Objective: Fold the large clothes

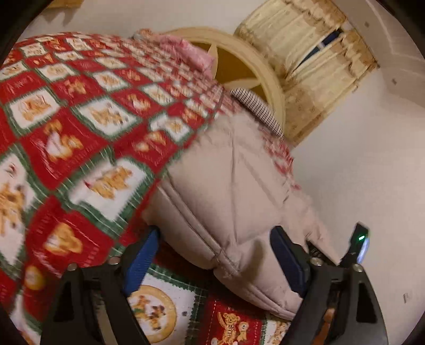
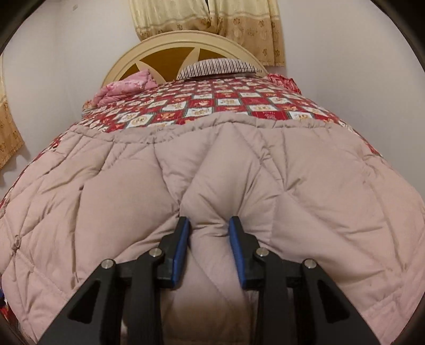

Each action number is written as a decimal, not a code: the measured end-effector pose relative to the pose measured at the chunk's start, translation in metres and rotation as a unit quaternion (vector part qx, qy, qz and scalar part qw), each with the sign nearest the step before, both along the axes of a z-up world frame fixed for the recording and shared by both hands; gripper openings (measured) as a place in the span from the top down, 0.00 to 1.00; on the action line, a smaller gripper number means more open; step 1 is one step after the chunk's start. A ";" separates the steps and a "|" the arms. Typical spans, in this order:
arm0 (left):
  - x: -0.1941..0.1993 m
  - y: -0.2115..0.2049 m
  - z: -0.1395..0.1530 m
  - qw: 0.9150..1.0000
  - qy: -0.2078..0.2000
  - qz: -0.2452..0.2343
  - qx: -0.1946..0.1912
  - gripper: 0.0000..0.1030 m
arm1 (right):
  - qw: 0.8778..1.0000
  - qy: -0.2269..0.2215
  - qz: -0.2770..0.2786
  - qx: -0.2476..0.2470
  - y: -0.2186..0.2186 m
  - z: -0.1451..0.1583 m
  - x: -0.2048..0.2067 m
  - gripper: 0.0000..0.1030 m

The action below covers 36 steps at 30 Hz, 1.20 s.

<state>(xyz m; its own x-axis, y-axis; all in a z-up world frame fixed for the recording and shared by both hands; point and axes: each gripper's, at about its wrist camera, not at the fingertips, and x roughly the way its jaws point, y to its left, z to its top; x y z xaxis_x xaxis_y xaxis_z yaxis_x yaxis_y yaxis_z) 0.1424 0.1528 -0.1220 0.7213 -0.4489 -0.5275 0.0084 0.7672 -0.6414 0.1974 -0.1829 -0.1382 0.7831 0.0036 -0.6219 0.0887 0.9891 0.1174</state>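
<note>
A large beige quilted comforter (image 2: 265, 172) lies spread over the near part of the bed. My right gripper (image 2: 209, 225) is shut on a bunched ridge of it, with the blue pads (image 2: 182, 246) pressing into the fabric from both sides. In the left wrist view a corner of the same comforter (image 1: 231, 191) lies on the bedspread. My left gripper (image 1: 215, 254) is open, its blue pads (image 1: 140, 262) wide apart on either side of the comforter's stitched edge. The view is tilted and blurred.
A red, white and green teddy-bear bedspread (image 1: 66, 138) covers the bed; it also shows in the right wrist view (image 2: 212, 103). At the head stand a cream headboard (image 2: 164, 39), a striped pillow (image 2: 217, 67) and a pink bundle (image 2: 124, 87). Cream curtains (image 2: 239, 24) hang behind.
</note>
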 end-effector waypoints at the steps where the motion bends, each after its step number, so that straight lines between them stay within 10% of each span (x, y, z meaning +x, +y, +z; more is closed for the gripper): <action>1: 0.006 -0.005 -0.006 1.000 0.015 -0.009 -0.008 0.15 | 1.000 0.000 0.000 0.000 0.000 0.000 0.000 0.67; 8: 0.059 -0.010 -0.013 0.996 0.014 -0.002 -0.084 0.12 | 1.000 0.000 0.001 -0.006 0.001 -0.001 0.002 0.67; 13: 0.063 -0.030 -0.012 0.999 -0.012 -0.001 -0.034 0.13 | 1.000 0.004 0.002 -0.009 0.007 -0.002 0.003 0.66; 18: 0.064 -0.029 -0.004 0.995 -0.036 -0.060 -0.073 0.59 | 1.000 0.016 0.005 -0.018 0.011 -0.004 0.008 0.64; 27: 0.040 -0.027 0.039 0.987 -0.085 -0.117 -0.073 0.71 | 0.997 0.051 -0.002 -0.060 0.036 -0.003 0.006 0.63; 36: -0.014 0.009 0.123 0.974 -0.178 -0.133 0.052 0.71 | 0.982 0.079 0.093 0.141 0.101 0.003 -0.016 0.62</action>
<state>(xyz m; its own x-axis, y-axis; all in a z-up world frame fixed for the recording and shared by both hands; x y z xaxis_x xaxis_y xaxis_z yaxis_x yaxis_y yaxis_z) 0.1285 0.1621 0.0007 0.7327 -0.6019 -0.3176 0.4228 0.7683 -0.4807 0.1810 -0.0824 -0.1351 0.6457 0.3269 -0.6901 -0.0514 0.9203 0.3879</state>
